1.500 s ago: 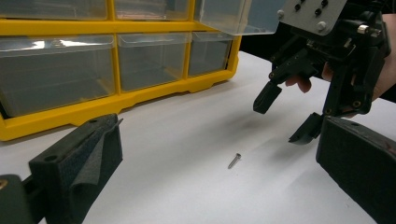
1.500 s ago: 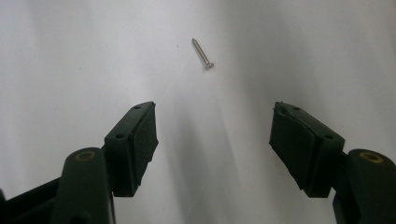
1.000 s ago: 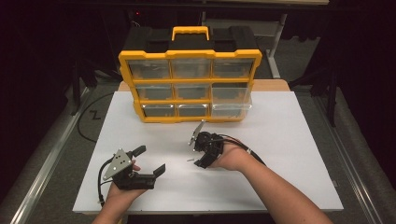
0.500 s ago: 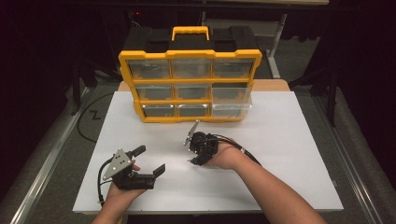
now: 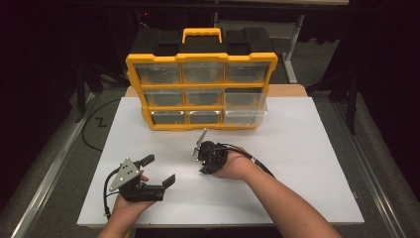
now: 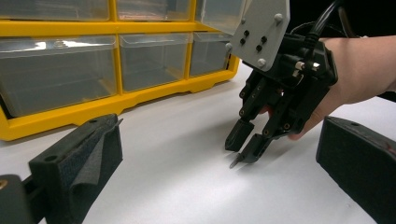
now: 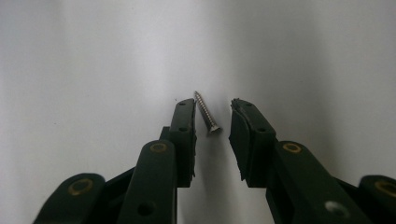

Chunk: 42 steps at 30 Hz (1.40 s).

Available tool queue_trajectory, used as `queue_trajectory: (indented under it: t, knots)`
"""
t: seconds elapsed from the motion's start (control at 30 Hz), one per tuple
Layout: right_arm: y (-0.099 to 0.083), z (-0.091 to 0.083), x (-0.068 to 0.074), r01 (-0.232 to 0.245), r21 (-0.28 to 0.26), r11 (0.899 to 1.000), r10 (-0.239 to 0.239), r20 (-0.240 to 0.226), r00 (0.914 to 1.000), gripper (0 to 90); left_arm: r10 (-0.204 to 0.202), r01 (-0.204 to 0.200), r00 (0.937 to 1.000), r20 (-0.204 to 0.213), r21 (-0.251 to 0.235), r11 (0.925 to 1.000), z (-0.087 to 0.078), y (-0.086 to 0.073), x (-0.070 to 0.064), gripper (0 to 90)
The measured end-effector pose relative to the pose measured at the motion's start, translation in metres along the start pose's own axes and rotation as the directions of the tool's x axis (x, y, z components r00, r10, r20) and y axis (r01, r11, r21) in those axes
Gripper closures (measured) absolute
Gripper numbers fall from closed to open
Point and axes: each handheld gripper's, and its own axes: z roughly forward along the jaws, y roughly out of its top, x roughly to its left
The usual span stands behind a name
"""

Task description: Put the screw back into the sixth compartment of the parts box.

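Where jaws gape, screw between.

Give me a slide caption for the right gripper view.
Right gripper with open fingers straddling a small screw on the white table.

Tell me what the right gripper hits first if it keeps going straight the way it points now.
The screw. It lies on the white table in the gap between the right gripper's open jaws, close to one jaw. The gripper points down, so the tabletop comes right behind it; exact height above it is unclear.
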Motion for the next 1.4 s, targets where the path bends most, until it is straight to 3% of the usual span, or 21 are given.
queue_trajectory:
  t: [0.33, 0.6, 1.03, 1.13, 1.4]
  knots:
    - [-0.0004, 0.0016, -0.0021, 0.008, 0.002, 1.0, -0.008, -0.017, 0.9998, 73.1, 0.0, 0.0, 1.0, 0.0, 0.001, 1.0, 0.0002, -0.0001, -0.0001, 1.1]
    - [-0.001, 0.0016, -0.004, 0.006, 0.001, 1.0, -0.006, -0.017, 0.9998, 80.1, 0.0, 0.0, 1.0, 0.001, 0.002, 1.0, 0.0003, -0.0001, -0.0003, 1.1]
    - [-0.0007, 0.0028, 0.0014, 0.053, -0.013, 0.998, -0.053, -0.001, 0.9986, 86.6, 0.001, -0.001, 1.0, 0.0, 0.003, 1.0, 0.0004, -0.0002, -0.0005, 1.1]
    - [-0.0011, 0.0024, 0.0014, 0.035, -0.011, 0.999, -0.035, -0.006, 0.9994, 87.1, 0.001, -0.001, 1.0, 0.001, 0.002, 1.0, 0.0004, -0.0001, -0.0003, 1.1]
    - [-0.0009, 0.0009, -0.0002, 0.037, -0.005, 0.999, -0.038, -0.014, 0.9992, 87.2, 0.0, 0.0, 1.0, 0.0, 0.002, 1.0, 0.0, -0.0001, 0.0004, 1.1]
